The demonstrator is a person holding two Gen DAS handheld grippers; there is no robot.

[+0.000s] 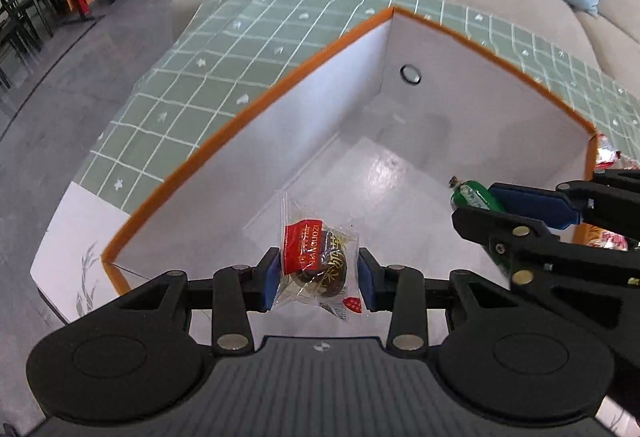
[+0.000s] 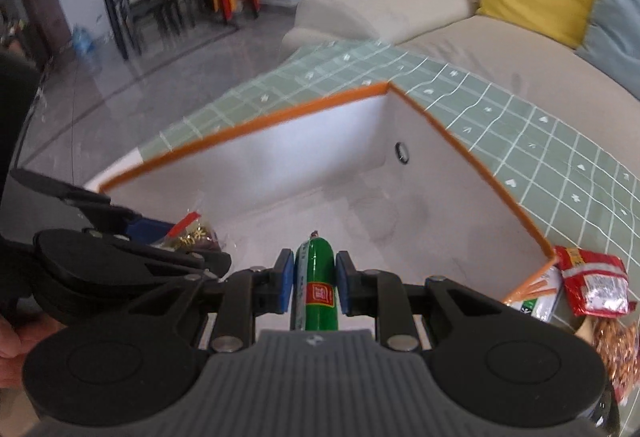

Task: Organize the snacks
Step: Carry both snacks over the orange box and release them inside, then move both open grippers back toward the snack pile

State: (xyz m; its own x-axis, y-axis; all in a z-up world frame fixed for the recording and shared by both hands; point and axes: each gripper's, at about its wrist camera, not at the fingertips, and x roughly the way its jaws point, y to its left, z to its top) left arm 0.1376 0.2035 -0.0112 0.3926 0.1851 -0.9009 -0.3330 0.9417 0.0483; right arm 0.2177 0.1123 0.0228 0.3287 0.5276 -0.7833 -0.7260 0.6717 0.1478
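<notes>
Both grippers hang over the empty white box (image 1: 248,141), ready to drop: left gripper (image 1: 318,279) clamps a clear snack packet (image 1: 320,261); at its 3 o'clock, right gripper (image 2: 310,283) pinches a green sausage (image 2: 316,277)

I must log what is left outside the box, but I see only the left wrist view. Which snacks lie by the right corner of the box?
Observer: In the right wrist view a red packet lies on the green checked cloth, just outside the corner of the box.
Operator: Only that one?
Observer: No, a white and green packet with orange sticks printed on it lies against that corner.
Operator: What does the right gripper hold? I see only a green end.
Observer: The right gripper is shut on a green sausage with a red label.
</notes>
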